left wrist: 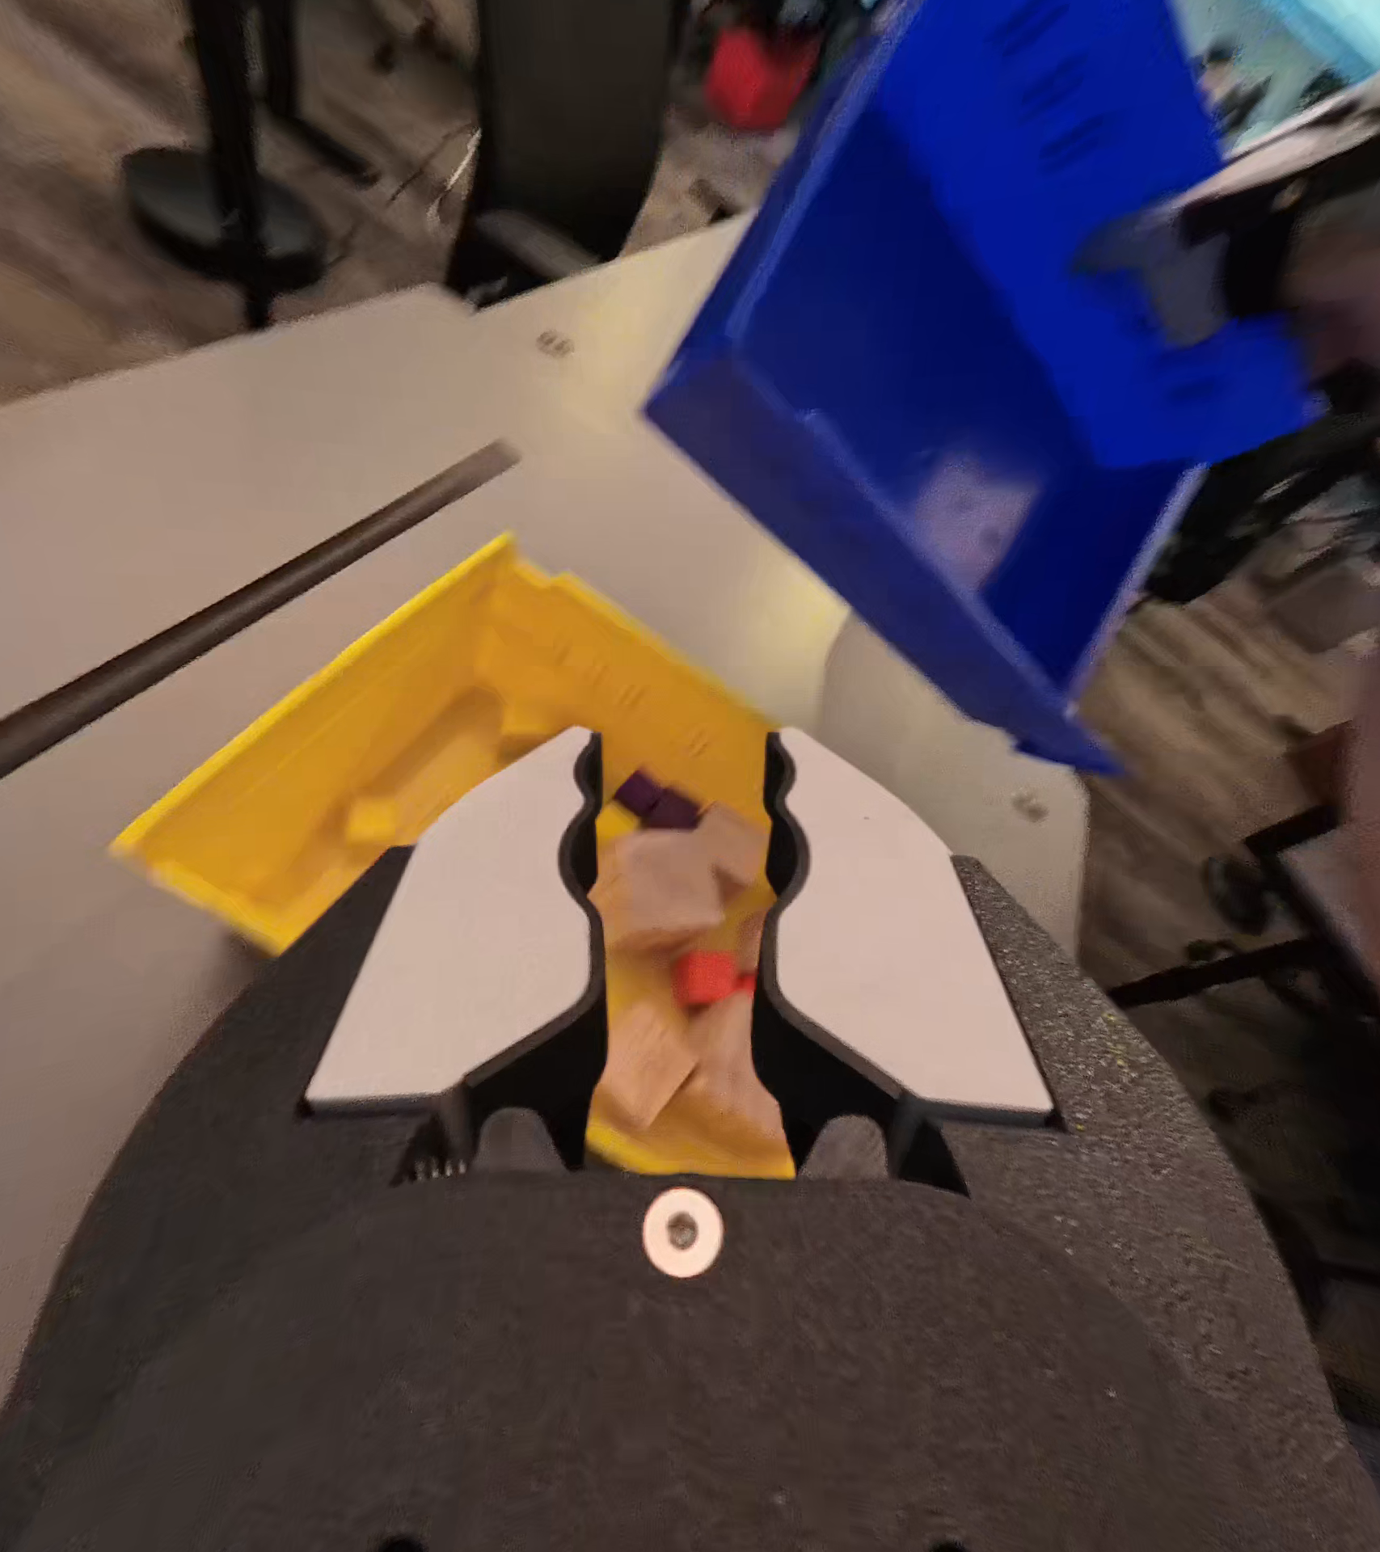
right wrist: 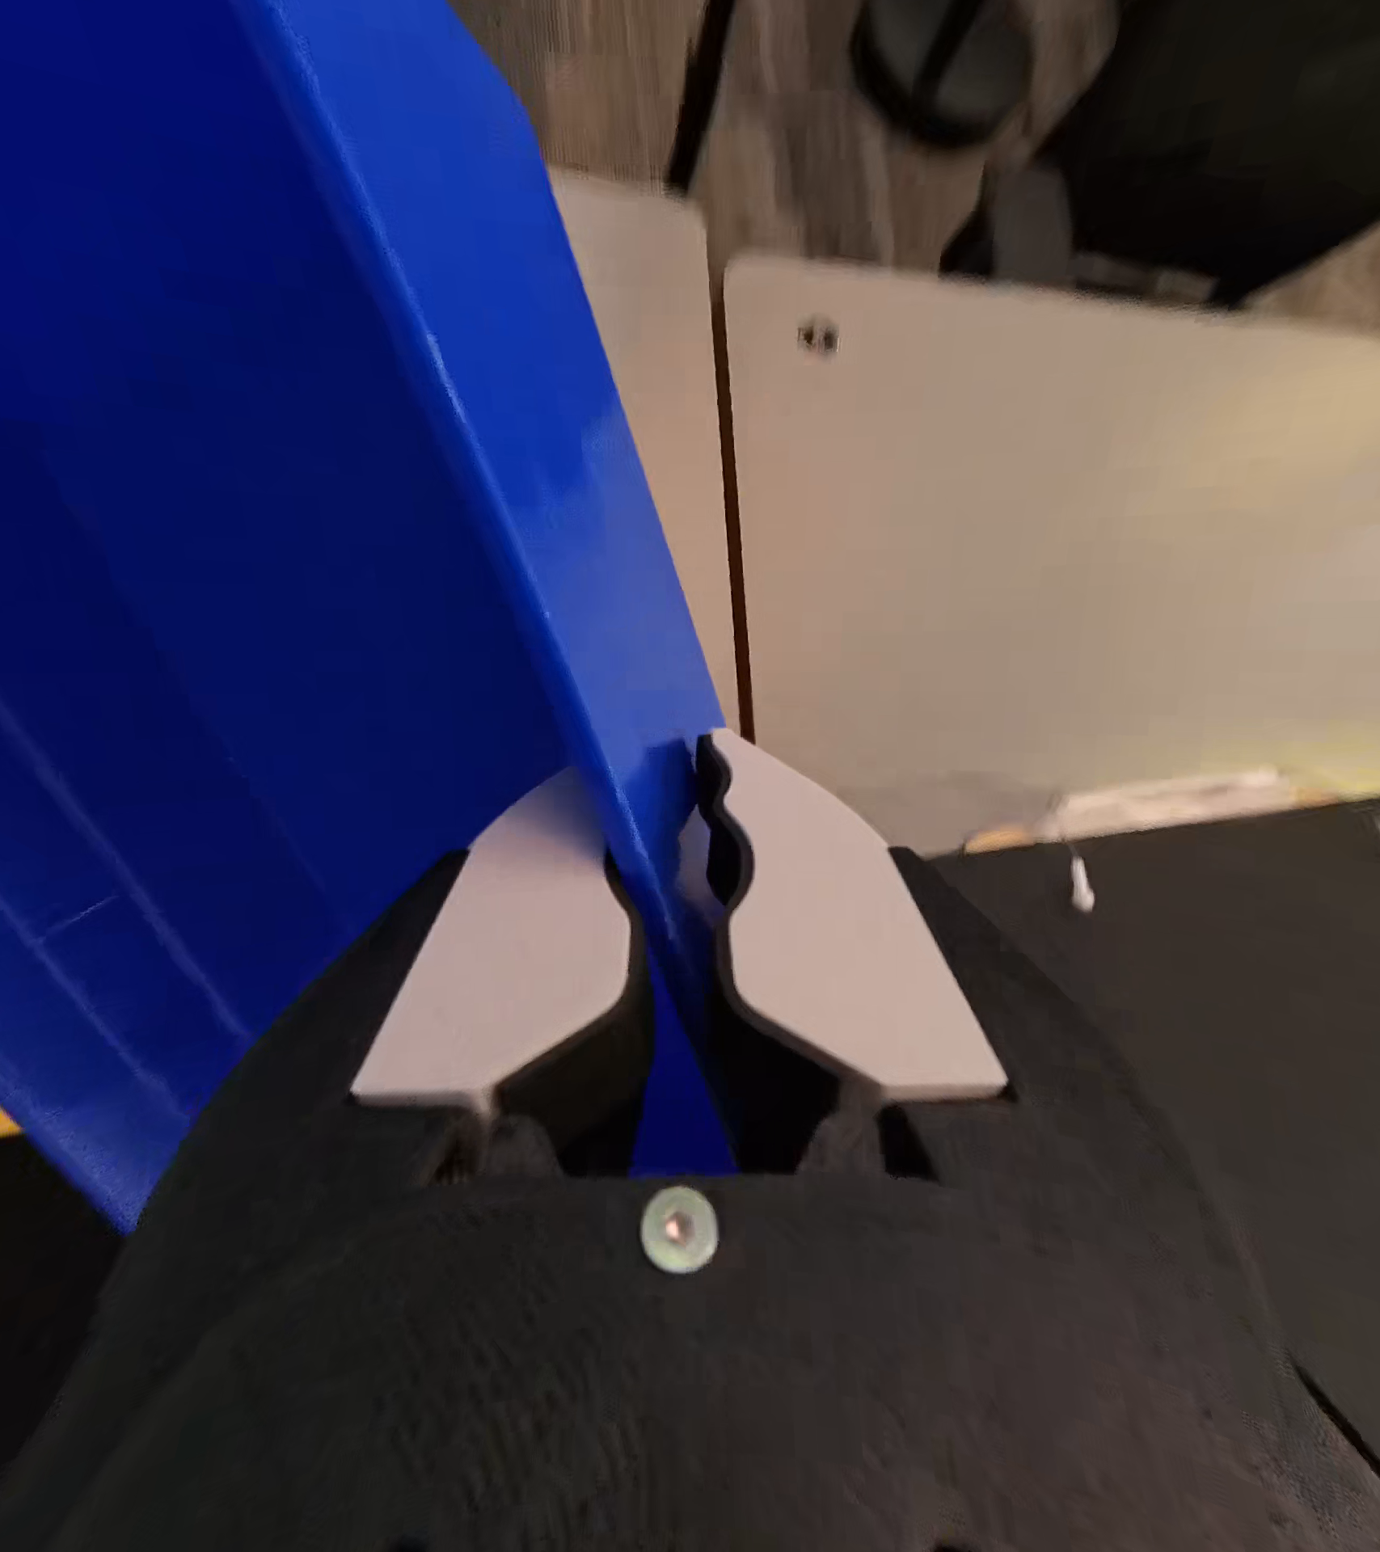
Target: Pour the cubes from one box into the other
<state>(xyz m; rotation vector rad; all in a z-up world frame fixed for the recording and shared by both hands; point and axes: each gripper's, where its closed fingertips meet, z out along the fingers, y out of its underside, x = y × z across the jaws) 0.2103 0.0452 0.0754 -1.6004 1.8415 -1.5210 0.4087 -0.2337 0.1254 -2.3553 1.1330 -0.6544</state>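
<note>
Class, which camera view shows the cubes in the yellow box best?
The left wrist view: wooden, red and purple cubes lie in the yellow box, seen between the left gripper's fingers. The right wrist view shows no cubes, only a yellow sliver at its left edge.

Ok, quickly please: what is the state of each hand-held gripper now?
Left hand-held gripper: open, holding nothing, above the yellow box.
Right hand-held gripper: closed on the wall of the blue box.

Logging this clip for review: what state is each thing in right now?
blue box: lifted, tipped steeply toward the yellow box, almost empty.
yellow box: on the table, holding cubes.
cubes: piled inside the yellow box.
right gripper: shut on the blue box's wall.
left gripper: open, above the yellow box, holding nothing.
table: bearing the yellow box.
</note>
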